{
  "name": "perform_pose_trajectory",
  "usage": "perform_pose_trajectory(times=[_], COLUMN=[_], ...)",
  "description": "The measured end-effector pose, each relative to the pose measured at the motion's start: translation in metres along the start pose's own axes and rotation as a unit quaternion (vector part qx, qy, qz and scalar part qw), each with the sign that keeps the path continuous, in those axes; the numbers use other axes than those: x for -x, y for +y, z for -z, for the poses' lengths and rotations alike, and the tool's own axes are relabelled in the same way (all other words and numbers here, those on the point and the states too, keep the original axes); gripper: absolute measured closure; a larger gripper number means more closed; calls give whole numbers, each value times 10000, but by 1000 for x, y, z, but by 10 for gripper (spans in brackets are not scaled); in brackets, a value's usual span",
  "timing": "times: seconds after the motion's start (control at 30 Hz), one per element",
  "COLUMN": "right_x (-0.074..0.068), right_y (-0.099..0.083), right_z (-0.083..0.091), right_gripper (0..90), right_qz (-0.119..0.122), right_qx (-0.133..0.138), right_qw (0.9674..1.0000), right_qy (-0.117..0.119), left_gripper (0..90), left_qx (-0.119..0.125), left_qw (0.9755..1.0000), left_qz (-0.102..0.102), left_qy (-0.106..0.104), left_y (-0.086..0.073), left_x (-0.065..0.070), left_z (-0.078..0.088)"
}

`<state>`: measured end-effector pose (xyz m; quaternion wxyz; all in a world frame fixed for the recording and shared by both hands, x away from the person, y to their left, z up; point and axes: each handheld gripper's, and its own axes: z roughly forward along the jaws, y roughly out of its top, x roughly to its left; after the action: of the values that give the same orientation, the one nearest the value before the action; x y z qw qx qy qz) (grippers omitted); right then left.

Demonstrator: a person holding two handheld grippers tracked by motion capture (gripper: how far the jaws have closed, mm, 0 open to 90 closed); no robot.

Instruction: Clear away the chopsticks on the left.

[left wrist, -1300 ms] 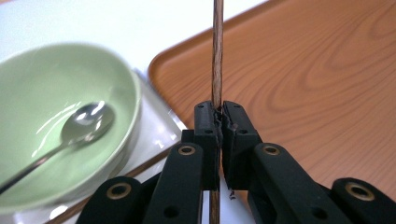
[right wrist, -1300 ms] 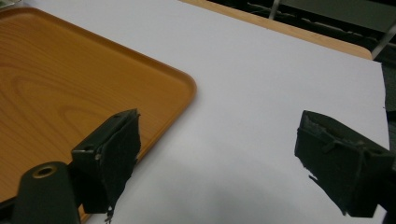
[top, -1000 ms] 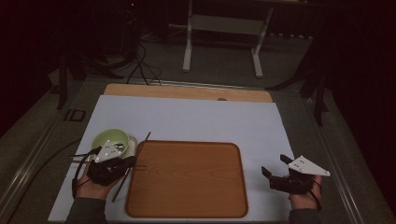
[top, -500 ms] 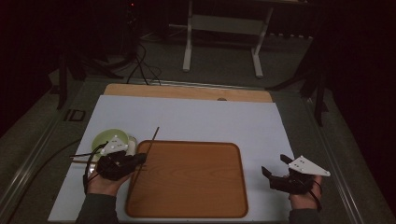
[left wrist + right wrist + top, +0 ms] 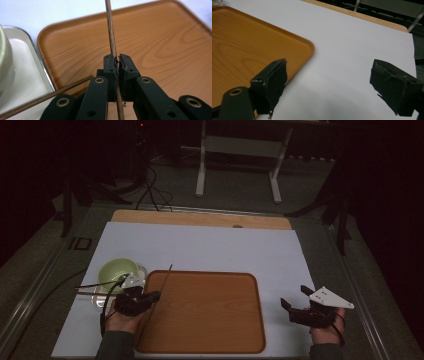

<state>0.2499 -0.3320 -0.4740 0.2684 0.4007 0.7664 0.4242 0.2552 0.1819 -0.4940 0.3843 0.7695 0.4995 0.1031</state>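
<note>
My left gripper (image 5: 154, 295) is over the left edge of the wooden tray (image 5: 210, 320), shut on a thin brown chopstick (image 5: 165, 275) that slants up and away over the tray. In the left gripper view the jaws (image 5: 117, 61) pinch the chopstick (image 5: 110, 30) near its middle, with the tray (image 5: 155, 47) beneath. A second chopstick (image 5: 47, 96) lies across the rim of a white dish (image 5: 23, 67). That dish holds a green bowl (image 5: 118, 271). My right gripper (image 5: 295, 307) rests open on the white sheet, right of the tray, with nothing between its jaws (image 5: 329, 82).
A white sheet (image 5: 210, 247) covers the tabletop, and a wooden strip (image 5: 200, 219) runs along its far edge. Beyond the table are dark floor, cables and a metal stand (image 5: 240, 145). The tray's corner (image 5: 249, 47) lies just left of my right gripper.
My left hand has moved right and down from beside the bowl to the tray's left edge, carrying the chopstick with it. The right hand has stayed in place.
</note>
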Motion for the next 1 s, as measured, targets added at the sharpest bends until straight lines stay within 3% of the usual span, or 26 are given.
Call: perform_pose_trajectory(times=[0.27,0.3,0.43,0.7,0.8,1.0], right_x=[1,1,1,1,1,1], right_y=[0,0,0,0,0,0], right_z=[0,0,0,0,-1,-1], right_gripper=[141,141,141,141,141,141], right_qz=[-4,-8,-5,7,1,5], right_qx=[2,-4,4,6,6,14], right_qw=[10000,10000,10000,10000,10000,10000], right_qy=[5,6,4,3,0,-3], left_gripper=[855,854,853,852,827,752], left_qx=[-344,-452,-543,-682,-749,-726], left_qw=[9987,9976,9964,9928,9900,9909], left_qz=[-202,-290,-359,-570,-694,-584], left_qy=[323,438,544,808,971,970], left_y=[-1,-2,-4,-15,-20,-26], left_x=[5,6,9,14,17,16], left_z=[-18,-22,-28,-29,-27,-21])
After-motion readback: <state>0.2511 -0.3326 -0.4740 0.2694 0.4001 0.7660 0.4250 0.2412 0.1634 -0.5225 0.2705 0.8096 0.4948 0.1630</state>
